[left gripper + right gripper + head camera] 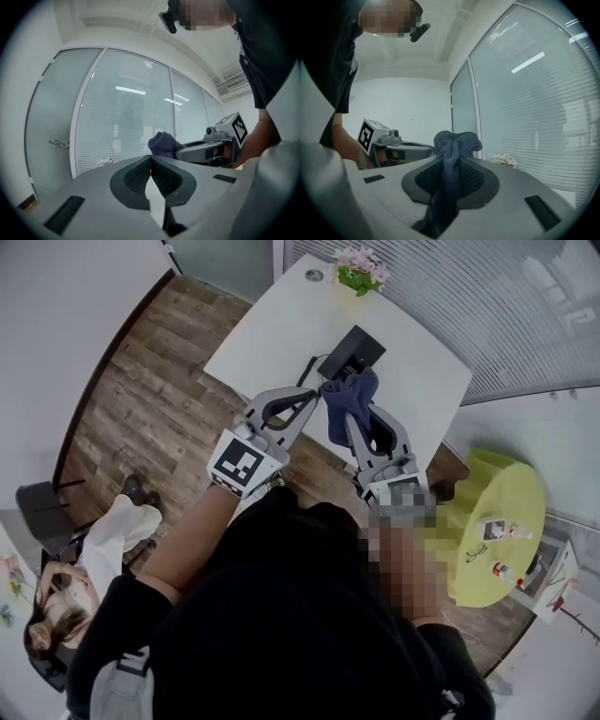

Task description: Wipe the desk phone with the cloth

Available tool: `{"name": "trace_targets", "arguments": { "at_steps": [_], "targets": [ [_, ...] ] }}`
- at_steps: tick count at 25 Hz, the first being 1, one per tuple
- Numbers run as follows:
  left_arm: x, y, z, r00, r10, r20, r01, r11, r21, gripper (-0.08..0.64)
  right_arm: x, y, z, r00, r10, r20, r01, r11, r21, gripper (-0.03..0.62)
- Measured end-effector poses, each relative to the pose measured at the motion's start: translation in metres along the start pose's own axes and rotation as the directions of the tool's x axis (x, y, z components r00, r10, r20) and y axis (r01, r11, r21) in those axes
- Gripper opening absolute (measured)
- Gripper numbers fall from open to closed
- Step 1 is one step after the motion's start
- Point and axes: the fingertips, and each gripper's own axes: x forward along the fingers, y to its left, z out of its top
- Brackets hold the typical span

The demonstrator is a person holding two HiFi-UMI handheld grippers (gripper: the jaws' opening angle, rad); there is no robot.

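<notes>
The right claw [451,168] is shut tight on the dark blue cloth [455,140]. The cloth sticks up in a bunch past the tips, and the rest hangs down between the two pads. The left claw [150,161] is closed too. Its tips touch each other and hold nothing. It sits just left of the cloth, with its tips close to it. The black desk phone [352,354] lies on the white table [281,324], just beyond the cloth. I cannot tell if the cloth touches the phone. Pink flowers [360,268] stand at the far end of the table.
</notes>
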Motion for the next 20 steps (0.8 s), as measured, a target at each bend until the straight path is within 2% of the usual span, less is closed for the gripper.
{"name": "trace_targets", "arguments": {
  "at_steps": [9, 15, 20],
  "targets": [
    [0.037, 0.02, -0.023, 0.998, -0.048, -0.03, 0.047, 0.998, -0.029, 0.011, 0.026, -0.031, -0.034, 0.997, -0.048, -0.061, 0.051, 0.998, 0.045, 0.087],
    [0.078, 0.043, -0.041, 0.999, -0.015, -0.049, 0.011, 0.997, -0.071, 0.011, 0.047, -0.081, -0.06, 0.993, -0.072, -0.098, 0.077, 0.996, 0.047, 0.087],
    [0.112, 0.066, -0.065, 0.996, 0.018, -0.085, -0.024, 0.997, -0.068, 0.011, 0.069, -0.128, -0.083, 0.984, -0.093, -0.15, 0.092, 0.996, -0.013, 0.087]
  ]
}}
